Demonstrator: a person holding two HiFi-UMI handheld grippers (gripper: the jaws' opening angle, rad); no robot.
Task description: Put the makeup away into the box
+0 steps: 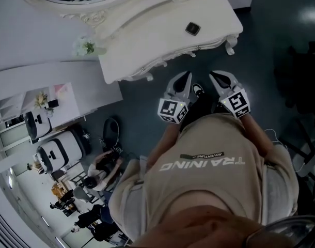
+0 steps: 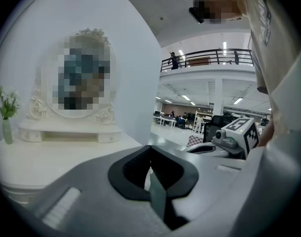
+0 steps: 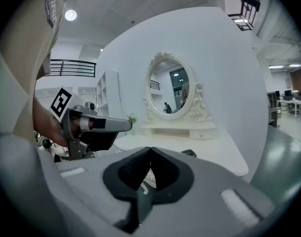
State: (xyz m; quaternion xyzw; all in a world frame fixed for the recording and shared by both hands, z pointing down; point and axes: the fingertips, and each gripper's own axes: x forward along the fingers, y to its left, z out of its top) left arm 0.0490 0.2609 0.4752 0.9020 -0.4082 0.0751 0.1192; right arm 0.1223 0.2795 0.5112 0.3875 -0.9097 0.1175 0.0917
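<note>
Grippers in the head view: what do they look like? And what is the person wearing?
The left gripper and right gripper are pale grey and taper to a point like beaks, with black lining inside the jaws. Each carries a white cube printed with black square markers. The person wears a beige shirt with white letters across it.

Both grippers empty, fingers closed.
Left gripper [image 1: 187, 77] and right gripper [image 1: 214, 76] sit side by side ahead of the torso, pointing forward and slightly down, tips near each other.
</note>
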